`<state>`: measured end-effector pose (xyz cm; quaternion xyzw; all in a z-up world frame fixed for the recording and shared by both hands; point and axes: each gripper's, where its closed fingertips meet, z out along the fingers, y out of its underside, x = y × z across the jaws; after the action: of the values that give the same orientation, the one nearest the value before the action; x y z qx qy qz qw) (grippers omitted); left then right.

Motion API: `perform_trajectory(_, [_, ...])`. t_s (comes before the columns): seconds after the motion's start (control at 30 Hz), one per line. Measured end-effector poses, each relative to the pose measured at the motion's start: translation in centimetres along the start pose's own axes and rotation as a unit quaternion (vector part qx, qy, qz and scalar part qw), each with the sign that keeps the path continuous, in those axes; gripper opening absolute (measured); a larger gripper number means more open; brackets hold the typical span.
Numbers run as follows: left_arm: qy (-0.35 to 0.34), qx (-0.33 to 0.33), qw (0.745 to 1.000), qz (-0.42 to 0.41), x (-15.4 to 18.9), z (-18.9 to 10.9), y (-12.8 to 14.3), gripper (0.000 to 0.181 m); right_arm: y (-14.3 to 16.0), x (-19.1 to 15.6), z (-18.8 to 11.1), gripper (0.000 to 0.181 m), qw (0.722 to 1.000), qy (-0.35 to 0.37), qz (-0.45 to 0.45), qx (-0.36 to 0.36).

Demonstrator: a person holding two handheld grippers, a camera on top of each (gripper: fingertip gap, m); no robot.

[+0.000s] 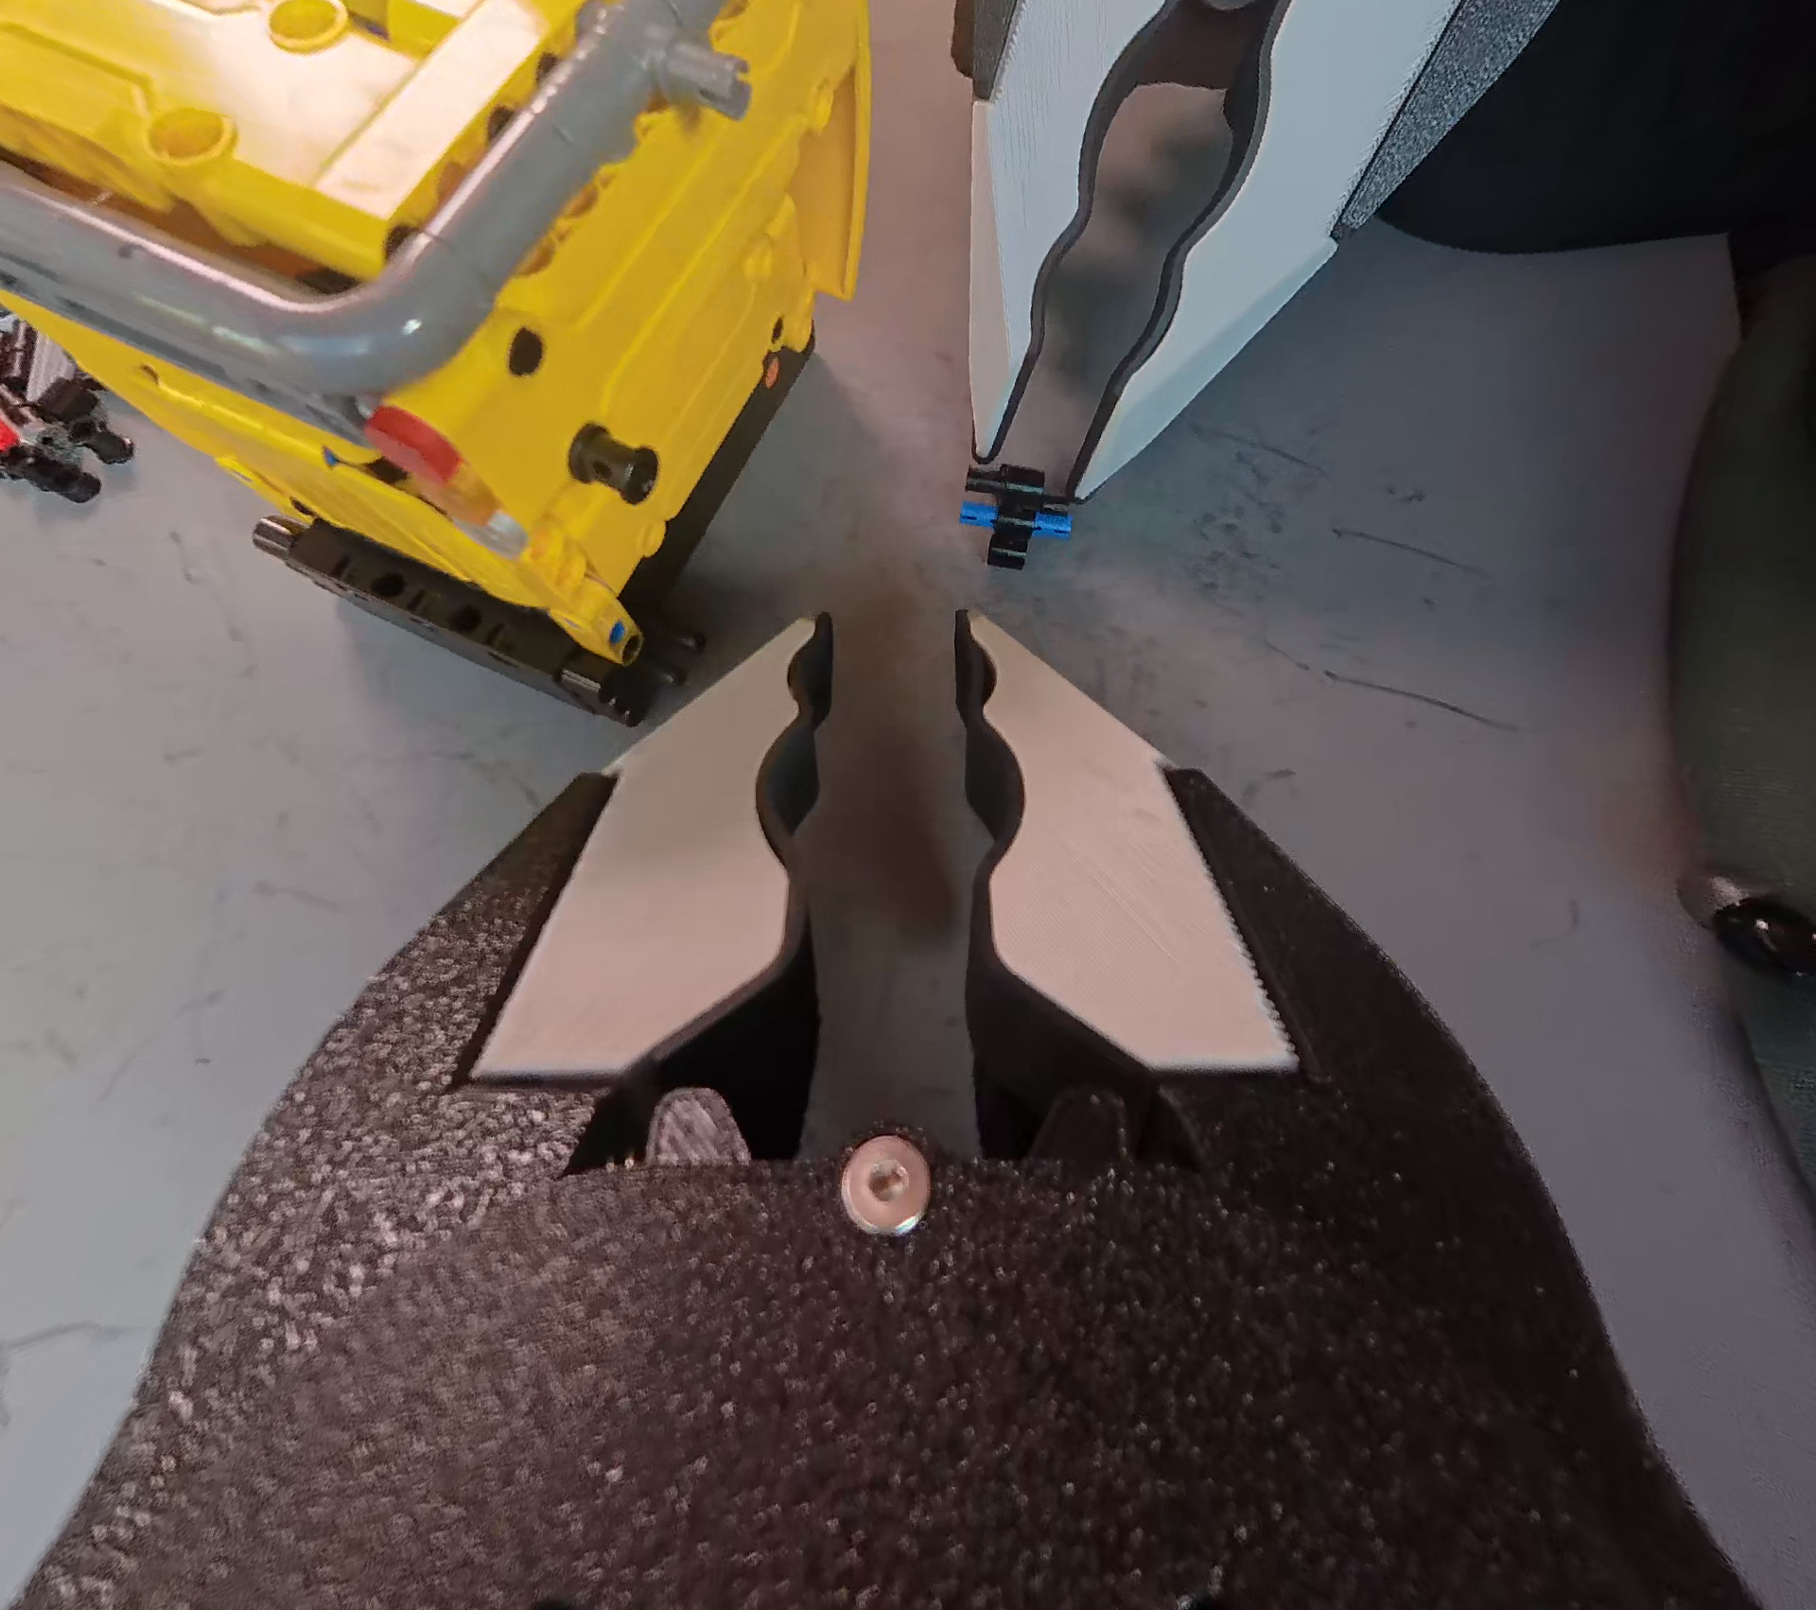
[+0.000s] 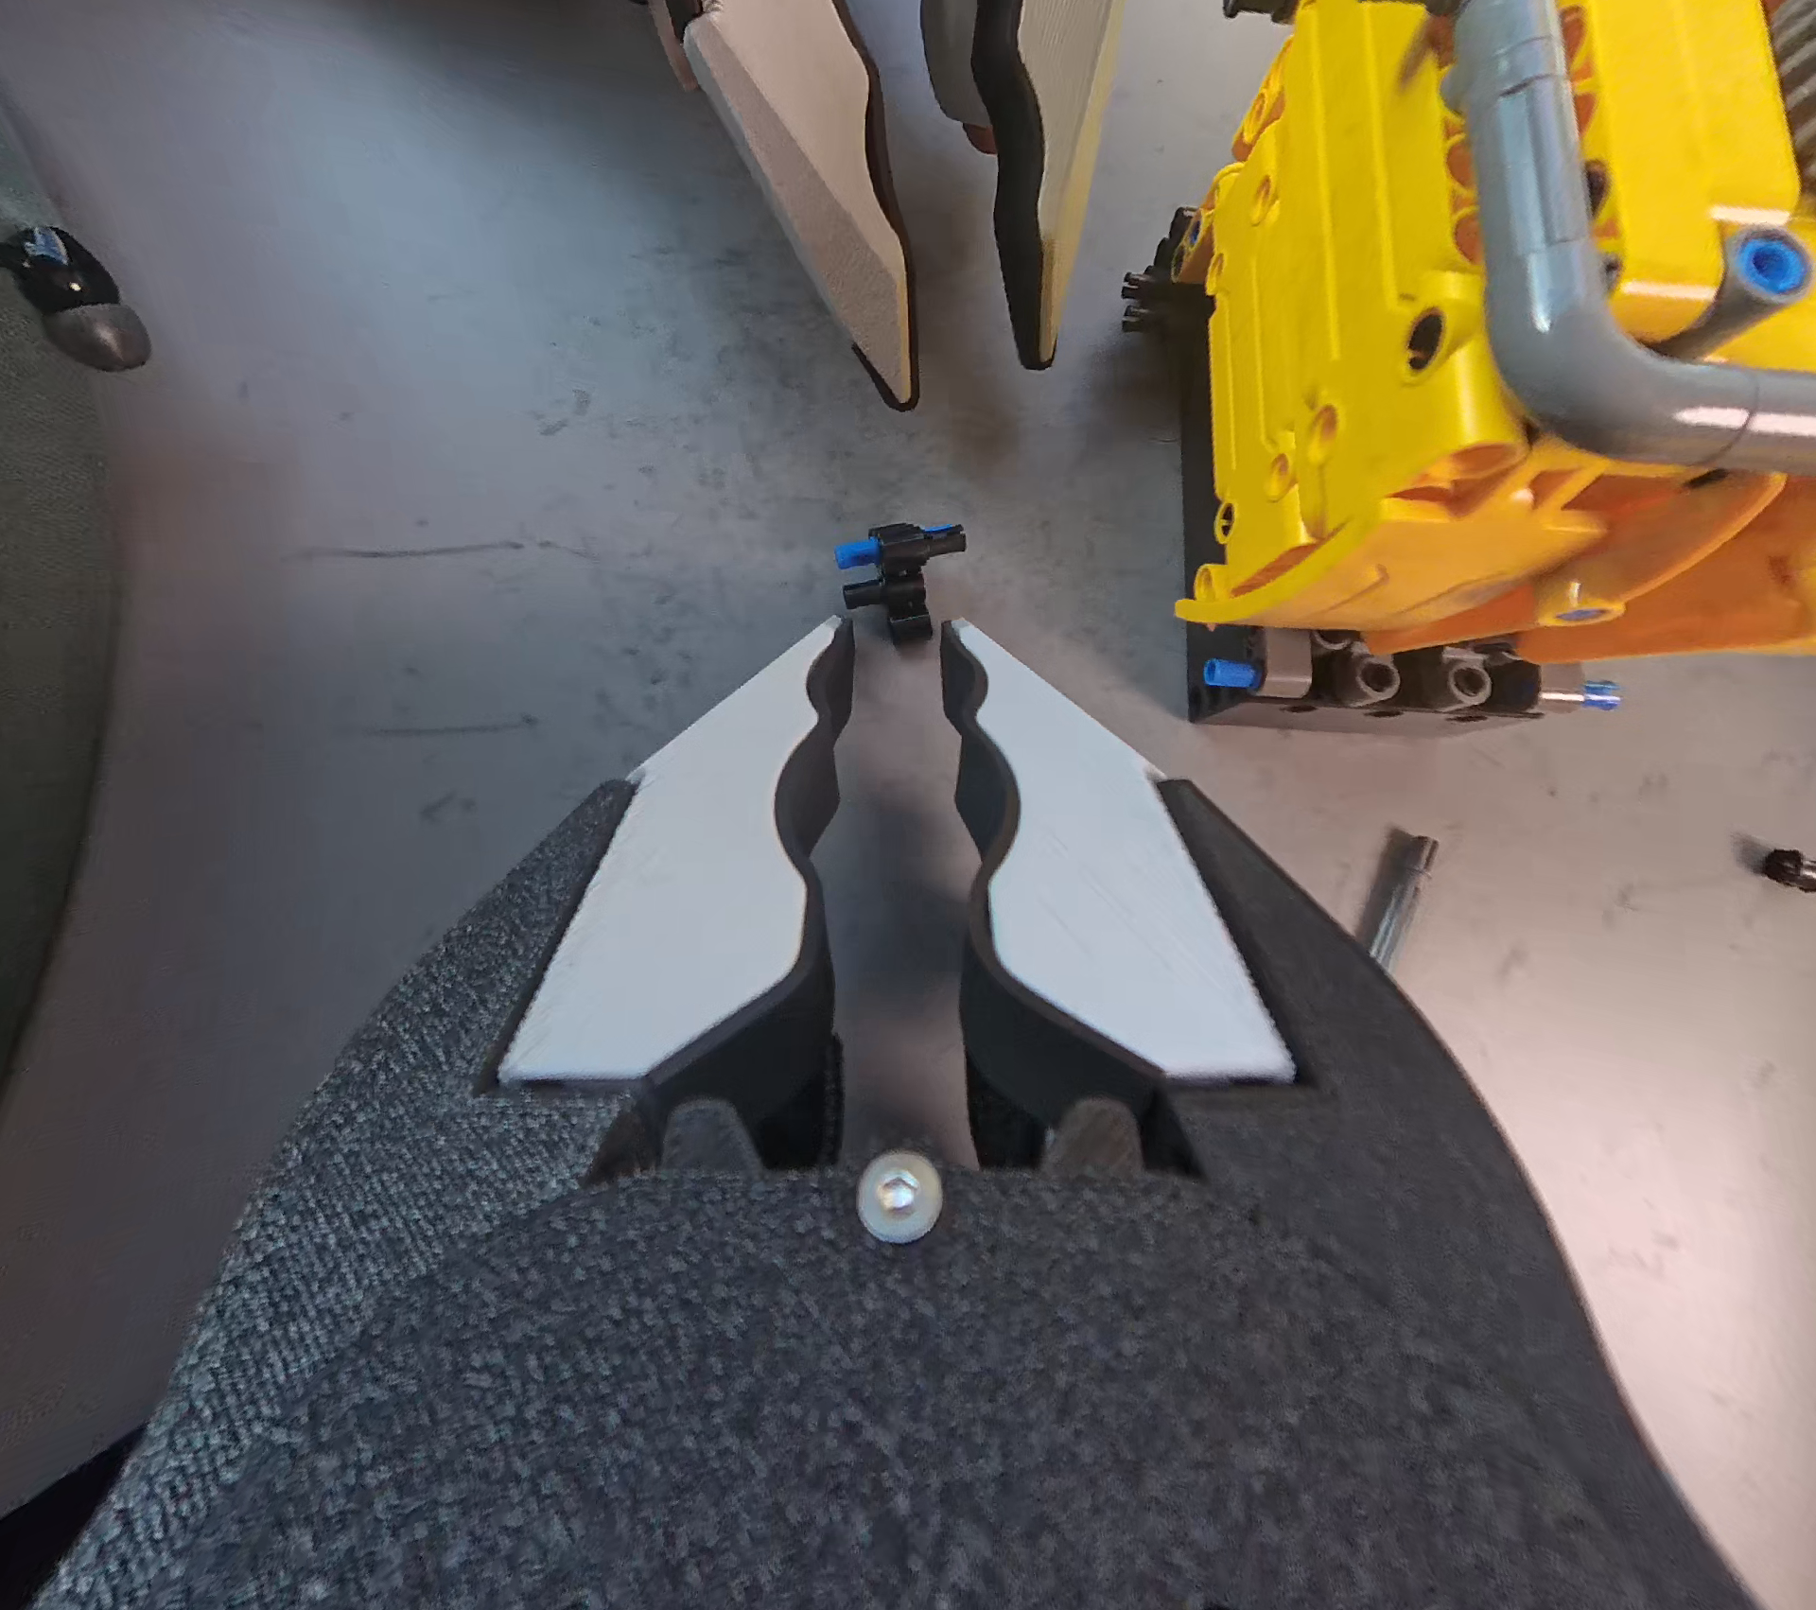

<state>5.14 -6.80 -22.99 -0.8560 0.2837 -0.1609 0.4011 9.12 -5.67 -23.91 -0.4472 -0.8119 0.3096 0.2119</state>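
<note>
Right gripper [image 2: 894,627]: jaws narrowly parted, tips at small black-and-blue connector [image 2: 899,575], grip unconfirmed | Left gripper [image 1: 892,624]: slightly open, empty | Yellow model [image 1: 413,118] on grey surface [image 1: 1376,678].

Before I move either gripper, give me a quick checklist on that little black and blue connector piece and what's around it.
1. Right gripper open: ok, its jaws stand apart.
2. Small black and blue plastic connector piece lined up with the right gripper: ok, it sits at the fingertips, on the grey table.
3. Piece gripped: cannot tell, its end lies between the tips, but contact is not clear.
4. Left gripper free: ok, open and holding nothing, tips short of the piece.
5. Yellow plastic brick-built model with a grey tube rail clear of both grippers: ok, it stands off to the side.
</note>
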Motion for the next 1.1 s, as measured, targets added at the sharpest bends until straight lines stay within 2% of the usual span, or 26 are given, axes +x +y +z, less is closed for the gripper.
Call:
perform_trajectory(0.2, [-0.008,-0.021,1.0,0.01,-0.4,-0.1,0.8,0.02,-0.1,0.3,0.2,0.018,1.0,0.002,-0.015,0.004])
perform_trajectory(0.3, [-0.021,-0.01,1.0,-0.002,-1.4,-0.8,0.5,0.017,-0.2,0.2,0.3,0.017,1.0,0.0,-0.021,0.001])
perform_trajectory(0.37, [-0.026,0.0,1.0,-0.015,-2.0,-1.4,0.3,0.016,-0.4,0.1,0.5,0.008,0.999,0.007,-0.032,0.002])
perform_trajectory(0.47, [-0.022,0.008,0.999,-0.026,-2.2,-1.7,0.3,0.014,-0.7,-0.2,0.8,0.008,0.999,0.009,-0.041,0.006])
perform_trajectory(0.63, [0.011,0.013,1.0,-0.009,-0.8,-1.2,0.0,0.017,-1.2,-0.2,0.9,0.007,0.999,0.016,-0.039,0.017])
perform_trajectory(0.83, [0.09,0.017,0.995,0.025,3.1,-0.4,-0.5,0.028,-1.7,-1.2,1.4,0.008,0.998,0.01,-0.051,0.021])
perform_trajectory(1.03, [0.074,-0.016,0.995,0.069,3.7,0.2,0.4,0.023,-2.3,-2.1,1.9,0.009,0.997,0.003,-0.067,0.026])
perform_trajectory(1.1, [0.068,-0.022,0.995,0.072,3.5,0.1,0.5,0.023,-2.3,-1.9,1.8,0.015,0.998,0.004,-0.063,0.031])
